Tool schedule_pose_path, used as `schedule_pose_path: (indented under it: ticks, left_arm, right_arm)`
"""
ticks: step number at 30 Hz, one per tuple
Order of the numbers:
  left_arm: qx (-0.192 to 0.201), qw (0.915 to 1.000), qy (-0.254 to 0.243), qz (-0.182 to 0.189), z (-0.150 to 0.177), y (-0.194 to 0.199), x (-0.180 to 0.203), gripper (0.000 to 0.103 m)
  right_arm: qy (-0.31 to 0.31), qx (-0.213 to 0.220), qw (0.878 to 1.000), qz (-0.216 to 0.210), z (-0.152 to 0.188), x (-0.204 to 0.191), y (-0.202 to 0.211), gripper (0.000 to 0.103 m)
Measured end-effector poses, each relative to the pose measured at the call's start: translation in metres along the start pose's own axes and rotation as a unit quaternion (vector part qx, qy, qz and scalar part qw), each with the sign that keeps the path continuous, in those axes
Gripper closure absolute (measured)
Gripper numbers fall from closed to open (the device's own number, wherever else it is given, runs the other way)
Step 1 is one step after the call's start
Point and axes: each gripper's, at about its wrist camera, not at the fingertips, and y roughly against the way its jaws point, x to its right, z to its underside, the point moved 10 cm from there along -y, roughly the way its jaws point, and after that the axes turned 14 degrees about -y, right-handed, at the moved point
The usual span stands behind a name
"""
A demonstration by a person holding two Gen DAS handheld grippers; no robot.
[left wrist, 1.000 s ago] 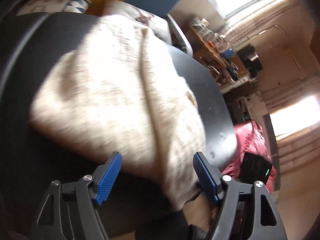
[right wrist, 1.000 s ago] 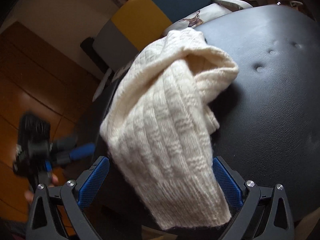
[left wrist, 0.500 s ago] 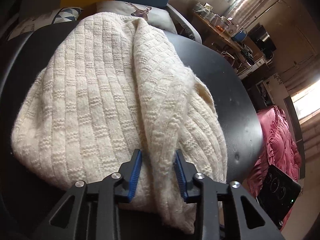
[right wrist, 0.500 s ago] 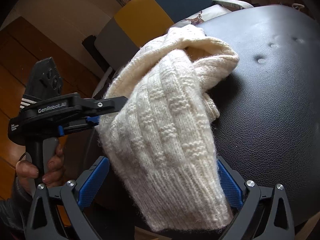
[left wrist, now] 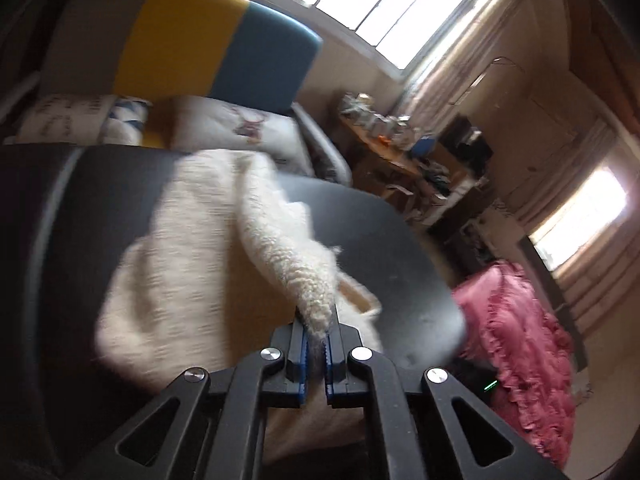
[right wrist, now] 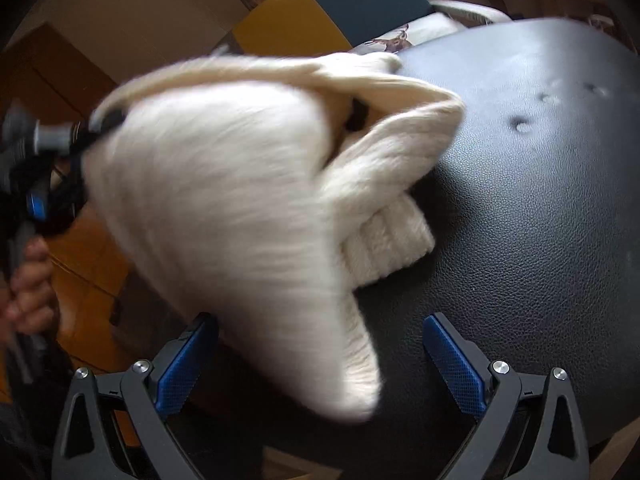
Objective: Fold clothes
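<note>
1. We see a cream knitted sweater (left wrist: 176, 264) lying in a heap on a black leather-look worktop (left wrist: 384, 256), filling the middle and the 9 o'clock side of the left wrist view.
2. The knit is thick and fuzzy, with ribbed rows; much of it is smeared by blur, so we cannot tell the pattern across the whole body.
3. Our left hand-held gripper (left wrist: 316, 350) has its blue pads pressed together on a narrow fold of the sweater, which rises taut from the heap toward 6 o'clock.
4. In the right wrist view the sweater (right wrist: 248, 216) is pulled up toward 9 o'clock, forming a wide tented sheet with a loose corner hanging at 6 o'clock.
5. A ribbed edge lies flat on the worktop (right wrist: 540, 208) near the centre, at about 3 o'clock of the lifted part.
6. Our right hand-held gripper (right wrist: 320, 364) stands wide apart, its pads either side of the hanging corner, clamping nothing.
7. A hand (right wrist: 28, 292) shows at 9 o'clock.
8. A yellow and blue chair back (left wrist: 208, 44) stands at 11 o'clock beyond the worktop.
</note>
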Motion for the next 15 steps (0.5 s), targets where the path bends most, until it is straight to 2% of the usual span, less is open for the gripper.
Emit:
schedule_pose_path:
  ticks: [3, 5, 6, 8, 9, 11, 13, 15]
  left_arm:
    - [-0.055, 0.9953, 0.037, -0.07, 0.046, -0.011, -0.063, 0.098]
    - [-0.079, 0.9895, 0.05, -0.11, 0.071, -0.007, -0.087, 0.098]
    - [-0.081, 0.9888, 0.053, -0.114, 0.078, -0.003, -0.091, 0.098]
    - [-0.046, 0.9958, 0.04, -0.068, 0.066, 0.013, -0.066, 0.097]
    - [-0.03, 0.9982, 0.023, -0.046, 0.056, 0.02, -0.049, 0.092]
    - [-0.018, 0.9984, -0.052, -0.014, 0.038, 0.022, -0.003, 0.084]
    - [-0.016, 0.9906, -0.135, 0.017, 0.025, 0.017, 0.046, 0.08]
    - [-0.049, 0.9778, -0.2, 0.037, 0.028, -0.011, 0.084, 0.076]
  right_arm:
    - [-0.052, 0.0, 0.998, -0.038, -0.008, 0.001, 0.008, 0.0]
    - [-0.086, 0.001, 0.994, -0.061, -0.014, 0.002, 0.013, 0.0]
    - [-0.1, 0.0, 0.993, -0.064, -0.016, 0.005, 0.011, 0.0]
    - [-0.128, -0.001, 0.989, -0.068, -0.022, 0.011, 0.007, 0.0]
    - [-0.141, -0.001, 0.987, -0.071, -0.024, 0.014, 0.005, 0.0]
    - [-0.168, -0.002, 0.983, -0.076, -0.03, 0.02, 0.001, 0.0]
    - [-0.185, 0.0, 0.98, -0.079, -0.03, 0.023, 0.002, 0.0]
    - [-0.188, 0.008, 0.979, -0.082, -0.025, 0.021, 0.008, 0.0]
